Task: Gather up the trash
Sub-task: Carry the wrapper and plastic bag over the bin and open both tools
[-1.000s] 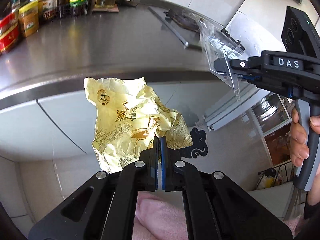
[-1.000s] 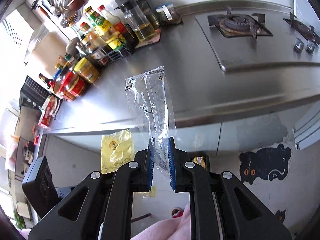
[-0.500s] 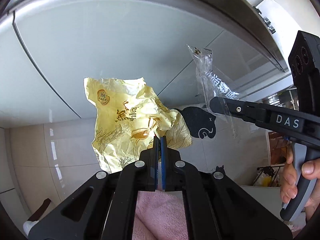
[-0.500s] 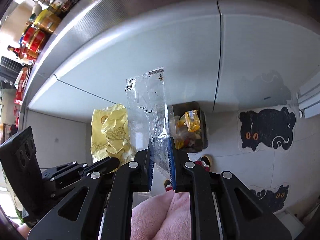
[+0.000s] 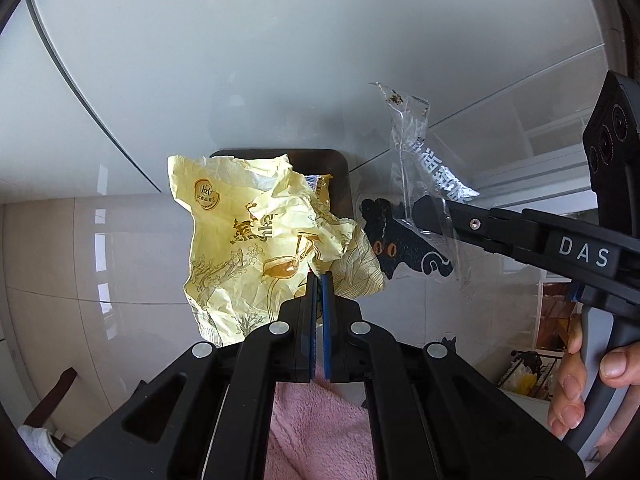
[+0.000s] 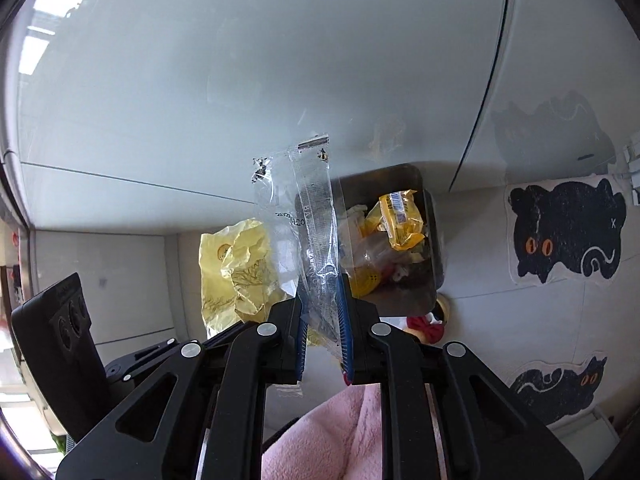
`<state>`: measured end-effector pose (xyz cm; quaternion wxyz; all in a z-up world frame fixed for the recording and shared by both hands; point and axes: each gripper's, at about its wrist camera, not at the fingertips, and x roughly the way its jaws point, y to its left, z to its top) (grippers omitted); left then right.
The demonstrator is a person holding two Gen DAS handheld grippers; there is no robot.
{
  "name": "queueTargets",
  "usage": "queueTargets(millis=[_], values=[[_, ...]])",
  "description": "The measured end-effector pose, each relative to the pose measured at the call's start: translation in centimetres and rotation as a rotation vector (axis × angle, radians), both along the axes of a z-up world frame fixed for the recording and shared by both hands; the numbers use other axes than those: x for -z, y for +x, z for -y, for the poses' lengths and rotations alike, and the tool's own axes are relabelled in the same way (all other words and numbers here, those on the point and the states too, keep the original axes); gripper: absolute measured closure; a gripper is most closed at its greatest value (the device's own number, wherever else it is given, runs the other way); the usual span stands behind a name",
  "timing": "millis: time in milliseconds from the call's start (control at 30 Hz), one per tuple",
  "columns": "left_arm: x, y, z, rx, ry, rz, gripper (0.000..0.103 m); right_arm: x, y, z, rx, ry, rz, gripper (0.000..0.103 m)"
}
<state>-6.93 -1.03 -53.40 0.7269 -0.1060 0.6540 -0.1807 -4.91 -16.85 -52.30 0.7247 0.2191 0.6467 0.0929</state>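
Our left gripper (image 5: pixel 319 280) pinched a crumpled yellow wrapper (image 5: pixel 256 240), jaws nearly together, above the dark bin (image 6: pixel 428 216) on the floor. Our right gripper (image 6: pixel 323 292) held a clear plastic bag (image 6: pixel 308 216), jaws narrow.

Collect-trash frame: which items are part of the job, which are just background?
Job:
yellow wrapper in left gripper
clear plastic bag in right gripper
trash bin

Background:
cat floor stickers
cabinet doors
pink sleeve
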Motion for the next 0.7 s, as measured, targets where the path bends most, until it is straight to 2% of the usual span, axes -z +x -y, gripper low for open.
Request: queueTargets(millis=[167,367,433,500,533,567,600,700], values=[[2.2,0.2,0.5,0.010,0.005,-0.021,0.102,3.1,0.8,0.3,0.021,0.008,-0.039,0.086],[3.2,0.4,1.3,0.025,0.009,-0.030,0.101,4.2,1.4,0.3,0.036,0.018,-0.051,0.085],[3.2,0.5,1.4,0.030,0.011,-0.027,0.095,4.2,1.6,0.2,0.044,0.014,-0.050,0.083],[2.8,0.2,1.5,0.027,0.012,-0.023,0.090,4.0,1.7,0.2,0.062,0.016,-0.049,0.062],[2.6,0.3,1.5,0.026,0.012,-0.025,0.090,3.9,1.8,0.3,0.077,0.011,-0.041,0.042],[2.5,0.3,1.3,0.024,0.015,-0.024,0.090,3.7,1.8,0.4,0.089,0.006,-0.034,0.037],[2.5,0.3,1.1,0.020,0.016,-0.022,0.089,3.6,1.9,0.4,0.095,0.009,-0.033,0.037],[2.0,0.4,0.5,0.010,0.012,-0.022,0.077,3.1,2.0,0.5,0.114,0.004,-0.027,0.033]])
